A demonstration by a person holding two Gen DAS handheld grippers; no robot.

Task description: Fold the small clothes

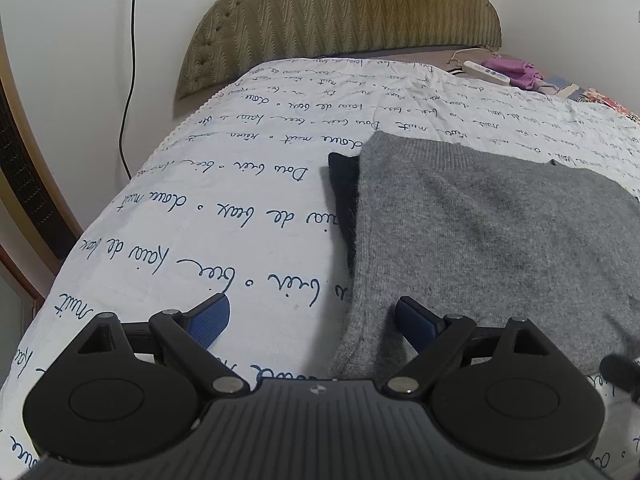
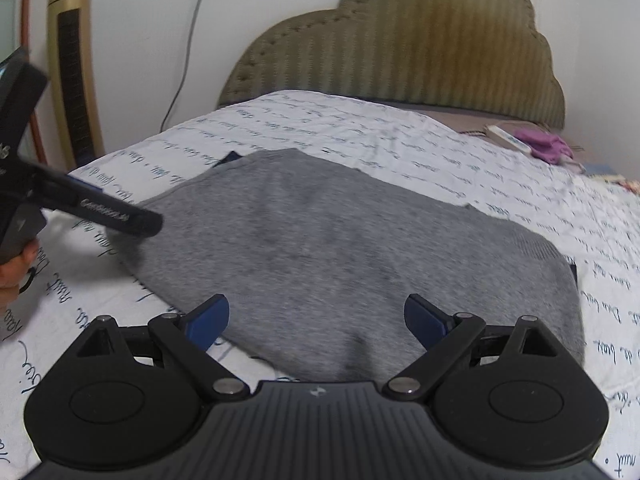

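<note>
Grey sweater point(image 2: 340, 248) spread flat on the bedspread point(image 1: 192, 216) printed with handwriting, lying over a dark garment point(image 1: 344, 192) that peeks out along its left edge. Left gripper point(image 1: 312, 320) low at the near left edge of the sweater, jaws spread wide and holding nothing: one blue pad point(image 1: 210, 322) over bare bedspread, the other on or just above the grey knit, so the edge runs between them, probably lined up for a pinch there. Right gripper point(image 2: 316, 320) also wide open and empty, poised over the near hem toward the middle, both pads above grey fabric; impossible to tell whether touching or just hovering. Seen from the right camera, left tool reaching in from the side with a finger tip at the sweater's left margin. Likely reason for the pairing: two grips along the near side to lift and carry the fabric over in one even fold. No fold visible yet in the grey piece, so task judged early. Padded headboard point(image 2: 400, 56) at the far end, a white remote point(image 1: 486, 72) and purple cloth point(image 1: 516, 70) well apart near it, a fan point(image 2: 74, 80) by the wall.
</note>
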